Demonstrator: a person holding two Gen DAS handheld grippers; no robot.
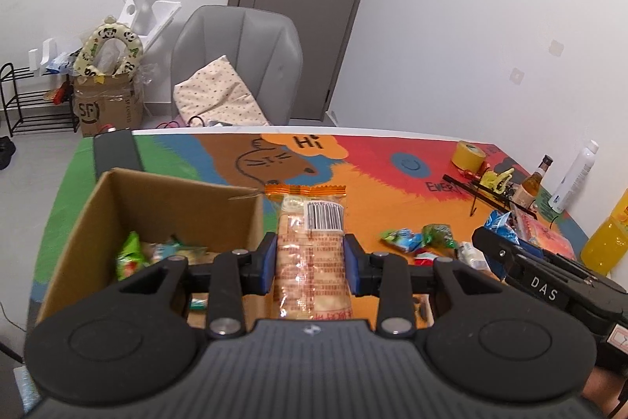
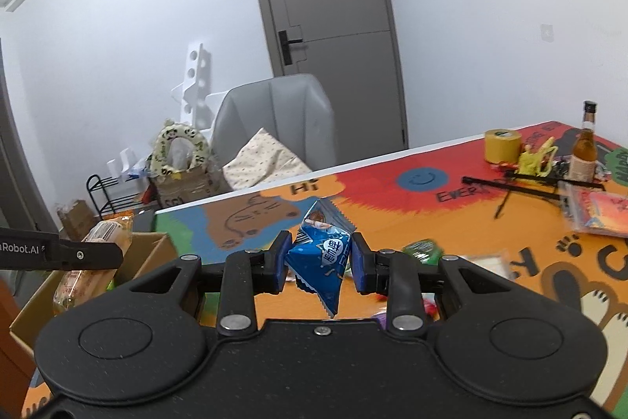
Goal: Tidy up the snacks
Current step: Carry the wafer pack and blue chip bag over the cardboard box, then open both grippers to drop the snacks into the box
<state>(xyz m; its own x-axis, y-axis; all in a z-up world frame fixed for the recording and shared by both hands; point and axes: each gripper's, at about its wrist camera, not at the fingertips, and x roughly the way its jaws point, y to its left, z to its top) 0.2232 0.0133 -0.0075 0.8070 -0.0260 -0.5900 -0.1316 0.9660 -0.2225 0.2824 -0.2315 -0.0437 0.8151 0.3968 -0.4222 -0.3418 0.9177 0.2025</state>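
Observation:
My left gripper (image 1: 311, 254) is shut on a long clear pack of crackers (image 1: 310, 262) with an orange top seal, held just right of an open cardboard box (image 1: 172, 207) that holds several snack packets (image 1: 129, 256). My right gripper (image 2: 320, 258) is shut on a small blue snack packet (image 2: 322, 254), held above the table. In the right wrist view the left gripper (image 2: 78, 256) with the cracker pack (image 2: 94, 262) hangs over the box (image 2: 149, 254) at the left. In the left wrist view the right gripper (image 1: 510, 254) shows at the right, above loose green and blue packets (image 1: 416, 238).
The table carries a colourful mat (image 1: 392, 183). At its far right stand a yellow tape roll (image 2: 502, 146), a brown glass bottle (image 2: 585, 152), a white bottle (image 1: 573, 179), a yellow juice bottle (image 1: 608, 242) and a flat red packet (image 2: 596, 211). A grey chair (image 1: 243, 65) stands behind the table.

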